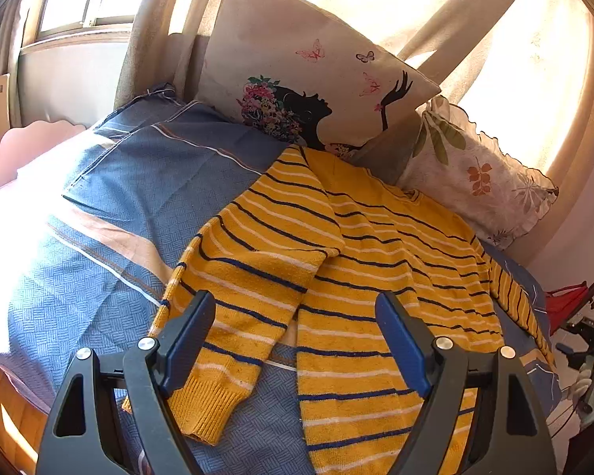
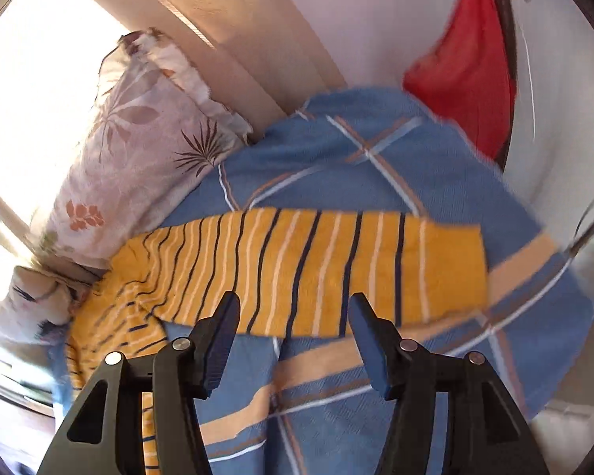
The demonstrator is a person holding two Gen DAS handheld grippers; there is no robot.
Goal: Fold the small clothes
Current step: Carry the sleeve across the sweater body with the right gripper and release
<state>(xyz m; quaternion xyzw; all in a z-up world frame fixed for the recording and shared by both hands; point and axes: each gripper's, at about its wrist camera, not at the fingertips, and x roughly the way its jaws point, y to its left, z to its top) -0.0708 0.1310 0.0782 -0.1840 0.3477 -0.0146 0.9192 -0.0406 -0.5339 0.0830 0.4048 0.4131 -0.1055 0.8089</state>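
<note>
A yellow sweater (image 1: 356, 261) with navy and white stripes lies spread on the blue bed cover (image 1: 111, 206). Its left sleeve (image 1: 233, 316) is folded down beside the body, cuff toward me. My left gripper (image 1: 297, 304) is open and empty, hovering over the lower sweater and that sleeve. In the right wrist view the other sleeve (image 2: 336, 269) lies stretched out to the right over the cover (image 2: 336, 396). My right gripper (image 2: 293, 304) is open and empty just above that sleeve's near edge.
A cushion printed with a woman's silhouette (image 1: 309, 67) and a leaf-print pillow (image 1: 483, 182) lean at the bed's head by the sunlit curtains. The leaf pillow also shows in the right wrist view (image 2: 138, 150). A red cloth (image 2: 467, 71) hangs past the bed's right edge.
</note>
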